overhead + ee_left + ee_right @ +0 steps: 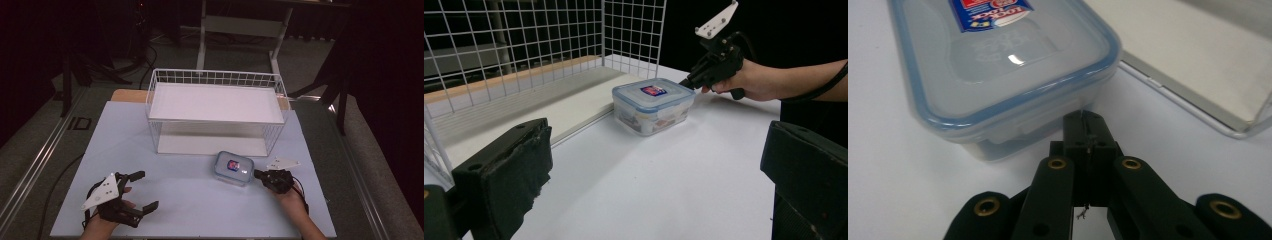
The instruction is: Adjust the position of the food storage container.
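Dim floor and dark stands surrounded a white table point(165, 200) that filled the middle of the high view. On it, right of centre and just in front of a white wire basket point(216, 111), sat a clear plastic box point(234, 168) with a blue-rimmed lid and a red and blue label, its contents too blurred to name. At the box's lower right corner the right gripper point(260, 175) had its two jaws pressed together with nothing between them, their tips at the box's side wall just under the lid rim; the right gripper view showed the closed tips meeting the box point(998, 75) low in the frame. A hand point(287, 192) held that gripper from the lower right. Well apart, at the lower left of the high view, the left gripper point(142, 190) rested near the table's edge with its jaws spread wide, empty. In the left gripper view the box point(654, 105) stood at centre, beside the basket's flat white base point(539, 102).
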`<state>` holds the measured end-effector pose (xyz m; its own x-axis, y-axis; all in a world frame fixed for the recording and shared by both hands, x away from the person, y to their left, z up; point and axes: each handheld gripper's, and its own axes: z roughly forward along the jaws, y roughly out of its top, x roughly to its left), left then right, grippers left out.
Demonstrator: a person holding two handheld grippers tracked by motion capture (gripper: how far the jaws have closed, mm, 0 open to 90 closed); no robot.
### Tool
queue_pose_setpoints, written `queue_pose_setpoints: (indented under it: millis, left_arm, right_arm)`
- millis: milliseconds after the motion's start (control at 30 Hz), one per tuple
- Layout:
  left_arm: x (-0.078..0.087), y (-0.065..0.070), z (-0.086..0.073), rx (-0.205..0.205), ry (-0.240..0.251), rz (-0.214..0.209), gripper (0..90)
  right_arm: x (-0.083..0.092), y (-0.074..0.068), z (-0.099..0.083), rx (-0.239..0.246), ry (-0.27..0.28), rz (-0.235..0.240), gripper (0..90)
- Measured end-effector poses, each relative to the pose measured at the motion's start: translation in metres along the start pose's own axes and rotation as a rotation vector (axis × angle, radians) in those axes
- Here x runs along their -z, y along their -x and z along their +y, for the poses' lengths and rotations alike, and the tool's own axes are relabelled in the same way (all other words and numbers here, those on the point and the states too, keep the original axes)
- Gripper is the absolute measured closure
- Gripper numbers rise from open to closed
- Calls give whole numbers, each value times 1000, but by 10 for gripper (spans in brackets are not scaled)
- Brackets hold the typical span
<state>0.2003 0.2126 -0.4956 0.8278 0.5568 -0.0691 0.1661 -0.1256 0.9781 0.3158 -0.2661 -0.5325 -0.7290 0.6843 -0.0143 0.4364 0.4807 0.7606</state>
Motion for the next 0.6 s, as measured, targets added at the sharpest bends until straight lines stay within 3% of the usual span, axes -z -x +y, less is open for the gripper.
queue_pose_setpoints:
  millis: [233,600]
  left_arm:
    - [0,0,0,1,2,2,12]
    - [1,-1,0,5,-2,2,12]
  right_arm:
    - [11,-4,-10,-32,-1,-2,900]
    - [-8,-5,6,-25,-8,7,900]
